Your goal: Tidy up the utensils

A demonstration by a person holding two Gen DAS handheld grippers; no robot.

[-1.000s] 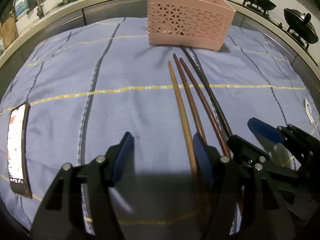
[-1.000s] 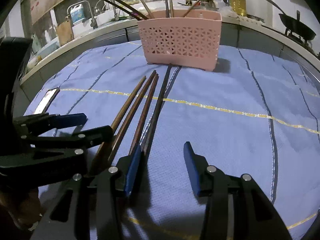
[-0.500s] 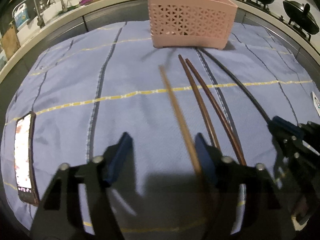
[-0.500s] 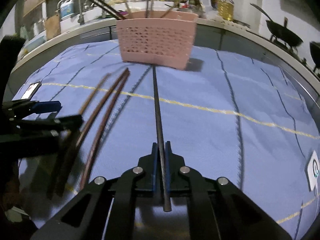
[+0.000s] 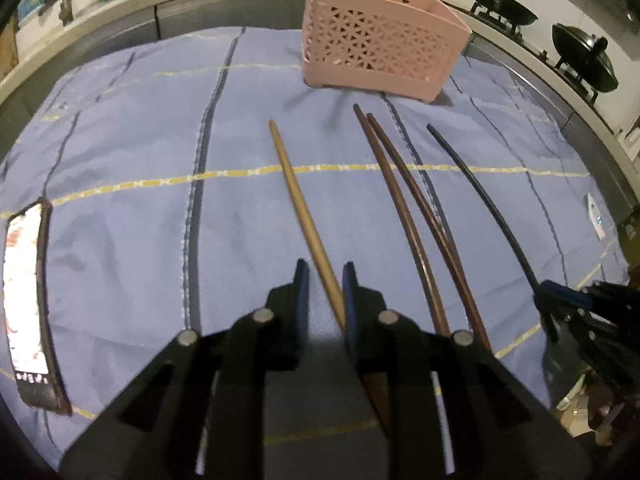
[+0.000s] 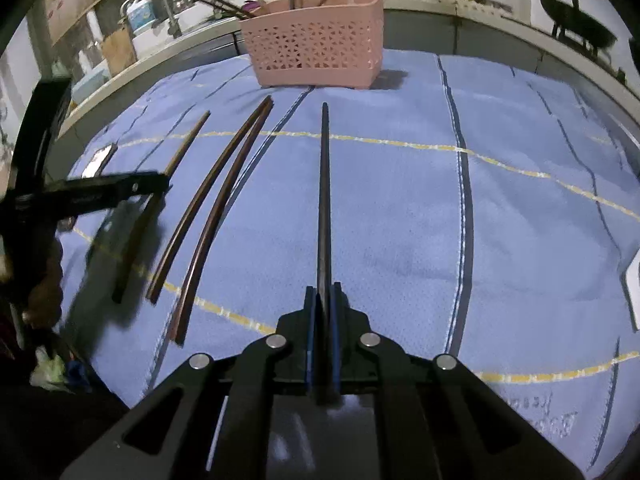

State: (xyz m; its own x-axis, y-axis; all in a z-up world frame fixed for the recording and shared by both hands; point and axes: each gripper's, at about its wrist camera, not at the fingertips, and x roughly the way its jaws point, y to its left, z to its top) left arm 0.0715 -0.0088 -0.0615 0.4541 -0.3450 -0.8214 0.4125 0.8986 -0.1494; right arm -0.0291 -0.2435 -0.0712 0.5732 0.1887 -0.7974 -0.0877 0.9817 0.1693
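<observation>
A light wooden chopstick (image 5: 298,200) lies on the blue cloth between the blue pads of my left gripper (image 5: 325,280). Its jaws are closing; the stick rests against the right pad, and the left pad stands apart from it. My right gripper (image 6: 323,288) is shut on a black chopstick (image 6: 325,184) that points at the pink basket (image 6: 316,44). In the left wrist view that gripper (image 5: 560,298) holds the black chopstick (image 5: 480,196) at the right. Two dark brown chopsticks (image 5: 400,200) lie side by side between both grippers. The basket (image 5: 380,52) holds several utensils.
A phone (image 5: 26,300) with a lit screen lies on the cloth's left edge. Two black woks (image 5: 584,56) sit on a stove at the far right. A sink with a tap (image 6: 160,4) runs behind the counter. A white tag (image 5: 594,216) lies at the cloth's right edge.
My right gripper shut on the black chopstick and pulled it to the right, away from the brown pair. The left jaws narrowed around the light chopstick, which shifted left.
</observation>
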